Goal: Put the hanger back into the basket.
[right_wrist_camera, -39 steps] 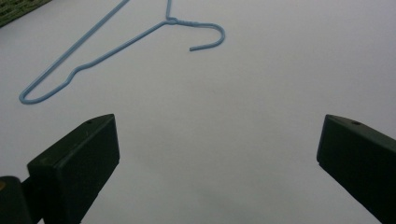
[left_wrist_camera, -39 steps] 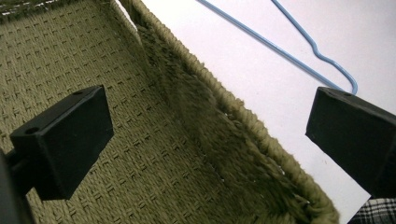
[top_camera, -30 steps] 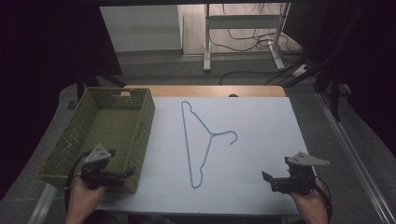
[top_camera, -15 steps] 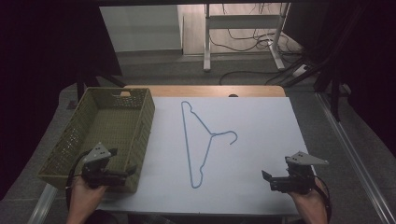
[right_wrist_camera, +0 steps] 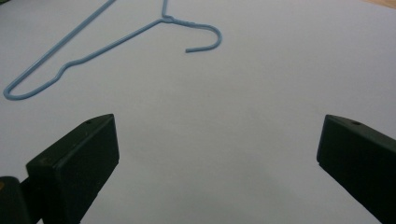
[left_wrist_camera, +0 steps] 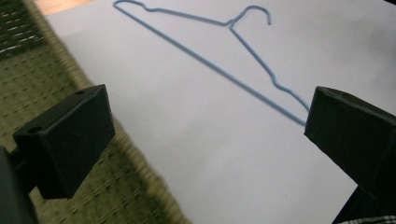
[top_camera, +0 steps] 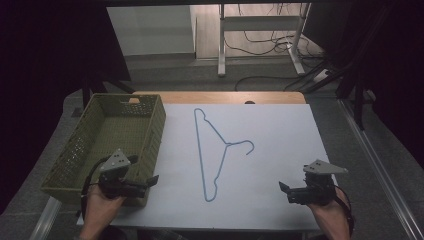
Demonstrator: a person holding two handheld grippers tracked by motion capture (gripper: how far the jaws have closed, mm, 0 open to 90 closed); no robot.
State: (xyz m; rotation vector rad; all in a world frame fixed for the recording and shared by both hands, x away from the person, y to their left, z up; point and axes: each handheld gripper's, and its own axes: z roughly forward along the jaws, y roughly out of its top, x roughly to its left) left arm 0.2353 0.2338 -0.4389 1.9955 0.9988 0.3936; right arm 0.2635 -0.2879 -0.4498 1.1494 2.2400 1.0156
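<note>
A blue wire hanger (top_camera: 216, 150) lies flat in the middle of the white-covered bench (top_camera: 280, 145), hook toward the right. The left tongs (top_camera: 148, 182) sit at the near corner of a green basket (top_camera: 85, 145), jaws wide and empty. The right tongs (top_camera: 285, 192) rest near the front right edge, also wide and empty, well apart from the hanger.

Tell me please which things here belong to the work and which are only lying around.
For the work: blue wire hanger lying flat on the white sheet; woven basket beside it; left gripper and right gripper, both open and apart from the hanger.

Lying about: cables on the floor; desk frame behind the table.
</note>
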